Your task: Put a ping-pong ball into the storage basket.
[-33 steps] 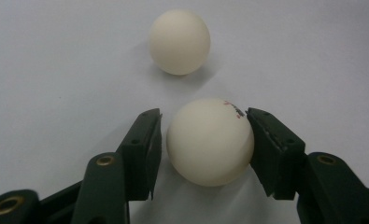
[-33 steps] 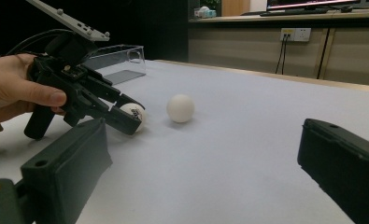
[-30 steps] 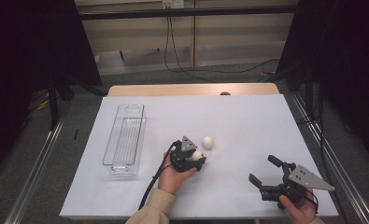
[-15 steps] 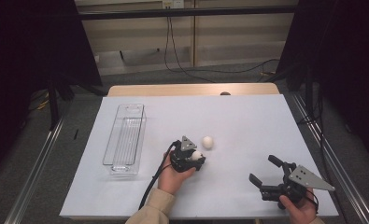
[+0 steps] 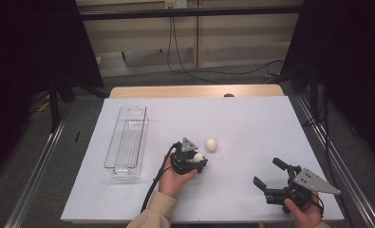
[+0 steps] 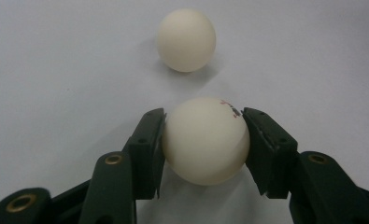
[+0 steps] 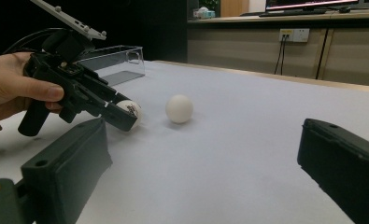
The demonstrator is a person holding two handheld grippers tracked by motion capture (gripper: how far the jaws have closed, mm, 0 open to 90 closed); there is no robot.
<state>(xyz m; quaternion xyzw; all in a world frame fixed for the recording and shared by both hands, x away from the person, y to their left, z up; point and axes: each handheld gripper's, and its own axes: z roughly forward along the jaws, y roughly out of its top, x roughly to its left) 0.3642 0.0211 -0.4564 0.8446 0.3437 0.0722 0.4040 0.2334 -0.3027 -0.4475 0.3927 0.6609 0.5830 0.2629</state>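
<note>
**Left gripper holding one ball; second ball and bin await**

Nearest to me, at the front right of the desk (image 5: 251, 118), I hold the right gripper (image 5: 271, 178) low and idle. Its fingers (image 7: 65, 172) stand wide apart with nothing between them, pointed across the surface toward the work, which I judge keeps it clear of the left hand's path.

Further in, near the desk's middle, my left gripper (image 5: 198, 160) has its fingers (image 6: 147, 149) closed on the marked ball (image 6: 205, 140), one pad pressed to each side. The ball is white with a small red-and-dark print near its top. It sits low, at or just above the desk; a shadow shows beneath it, and I cannot tell whether it has left the surface. The grip lies across the ball's widest part, which I judge gives the steadiest hold on a round, light object that could squirt out.

Just beyond the fingers lies the second ball (image 5: 211, 145), plain white, resting free on the desk and apart from the held one.

To the left and farther back stands the clear bin (image 5: 127, 142), long and narrow, with nothing visible inside. I judge it the likely destination, placed within easy reach of the left hand.
</note>
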